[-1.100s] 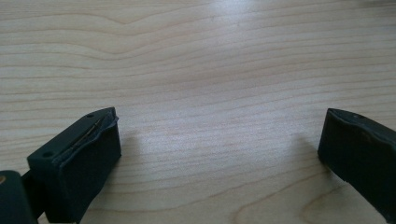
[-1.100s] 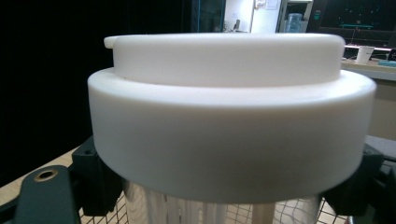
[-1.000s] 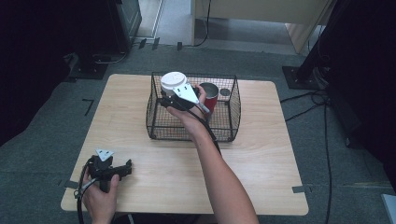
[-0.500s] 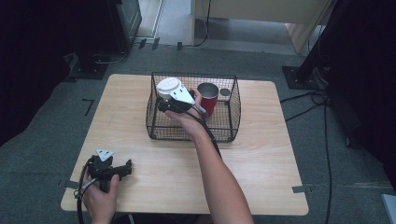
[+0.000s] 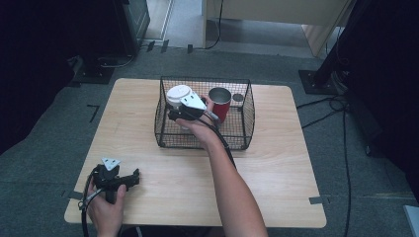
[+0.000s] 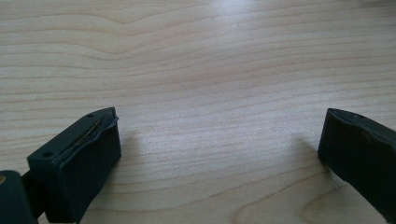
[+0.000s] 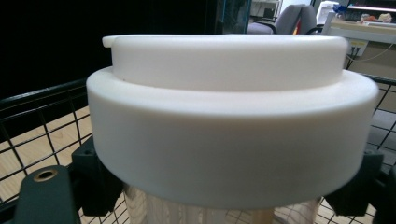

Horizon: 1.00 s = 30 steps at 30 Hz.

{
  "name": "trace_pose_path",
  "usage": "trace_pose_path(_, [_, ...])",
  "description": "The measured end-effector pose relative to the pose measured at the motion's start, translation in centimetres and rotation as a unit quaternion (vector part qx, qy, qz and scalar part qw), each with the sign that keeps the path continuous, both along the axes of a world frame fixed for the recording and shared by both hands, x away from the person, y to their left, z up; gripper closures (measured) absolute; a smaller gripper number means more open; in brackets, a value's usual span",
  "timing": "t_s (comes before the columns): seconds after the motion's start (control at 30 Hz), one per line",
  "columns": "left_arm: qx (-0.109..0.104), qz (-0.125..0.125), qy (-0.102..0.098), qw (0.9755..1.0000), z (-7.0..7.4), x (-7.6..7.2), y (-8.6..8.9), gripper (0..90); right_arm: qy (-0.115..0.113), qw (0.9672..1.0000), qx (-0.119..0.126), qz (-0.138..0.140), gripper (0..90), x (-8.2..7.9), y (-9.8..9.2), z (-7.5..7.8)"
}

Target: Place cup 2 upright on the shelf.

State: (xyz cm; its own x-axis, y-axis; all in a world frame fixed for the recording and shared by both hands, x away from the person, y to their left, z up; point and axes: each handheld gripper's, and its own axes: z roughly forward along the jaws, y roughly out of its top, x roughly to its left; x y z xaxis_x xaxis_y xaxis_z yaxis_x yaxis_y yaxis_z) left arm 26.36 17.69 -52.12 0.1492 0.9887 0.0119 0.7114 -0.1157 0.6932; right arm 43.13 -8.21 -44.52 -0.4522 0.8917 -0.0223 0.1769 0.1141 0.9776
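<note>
A steel tumbler with a white lid (image 5: 178, 94) is in the left half of a black wire basket (image 5: 249, 113) at the back of the wooden table. My right gripper (image 5: 174, 116) is shut on it just below the lid, reaching in from the basket's near side. In the right gripper view the white lid (image 7: 229, 126) looms close, the steel body (image 7: 210, 212) shows beneath it, and a black jaw stands at each side. A red cup (image 5: 220, 103) stands upright beside the tumbler. My left gripper (image 5: 133, 178) rests open on the table's front left; its jaws (image 6: 219, 135) are wide apart over bare wood.
A small grey disc (image 5: 238, 97) lies in the basket's back right corner. The person's right forearm (image 5: 232, 182) crosses the table's middle. Cables (image 5: 341, 128) trail on the floor to the right. Dark stands and furniture ring the table.
The right gripper has carried the lidded tumbler a little to the left and lower inside the basket. The left gripper has stayed put.
</note>
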Motion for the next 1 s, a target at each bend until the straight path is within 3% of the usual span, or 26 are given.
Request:
trace_pose_path(0.37, [0.000,0.000,0.000,1.0000,0.0,0.0,0.0,0.0,-0.003,0.9998,-0.001,0.017,13.2,-0.5,-1.2,-0.1])
trace_pose_path(0.6, [0.000,0.000,-0.001,1.0000,0.0,0.0,0.0,0.0,0.017,0.9997,0.002,0.016,1.8,-0.4,-1.4,-0.1])
trace_pose_path(0.77, [0.000,0.000,0.000,1.0000,0.0,0.0,0.0,0.0,0.008,0.9999,0.003,0.014,0.4,-0.4,-1.7,0.2])
trace_pose_path(0.87, [0.000,0.000,0.000,1.0000,0.0,0.0,0.0,0.0,-0.009,0.9999,-0.009,0.010,0.0,-0.5,-1.9,0.5])
trace_pose_path(1.0, [0.000,0.000,0.000,1.0000,0.0,0.0,0.0,0.0,-0.023,0.9996,-0.001,0.018,0.0,-0.7,-2.2,1.1])
